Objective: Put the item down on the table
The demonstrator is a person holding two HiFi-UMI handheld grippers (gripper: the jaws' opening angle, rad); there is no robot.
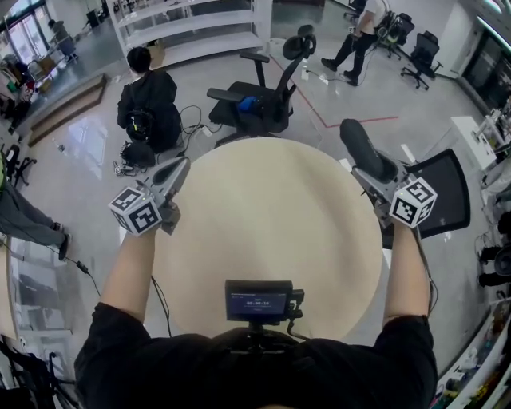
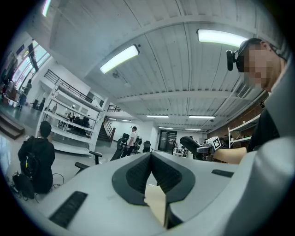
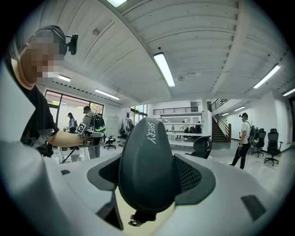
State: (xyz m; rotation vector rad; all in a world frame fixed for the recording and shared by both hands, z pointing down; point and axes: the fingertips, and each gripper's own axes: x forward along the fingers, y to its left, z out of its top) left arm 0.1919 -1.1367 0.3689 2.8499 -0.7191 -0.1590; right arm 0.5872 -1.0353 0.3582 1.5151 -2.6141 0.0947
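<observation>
My right gripper [image 1: 369, 169] hangs over the right rim of the round beige table [image 1: 271, 232], shut on a dark grey padded oval item [image 1: 364, 148] that points up and away. In the right gripper view the item [image 3: 148, 166] fills the space between the mesh pads [image 3: 190, 174], with pale lettering near its top. My left gripper [image 1: 174, 177] is over the table's left rim, its jaws together with nothing between them. In the left gripper view its pads [image 2: 138, 173] meet, and a sliver of the table [image 2: 156, 205] shows below.
A black office chair [image 1: 263, 96] stands just past the table's far edge, and another chair [image 1: 443, 192] at its right. A person in black crouches on the floor [image 1: 148, 100] at the back left. Another person walks at the back right [image 1: 359, 40]. White shelving [image 1: 192, 24] lines the back.
</observation>
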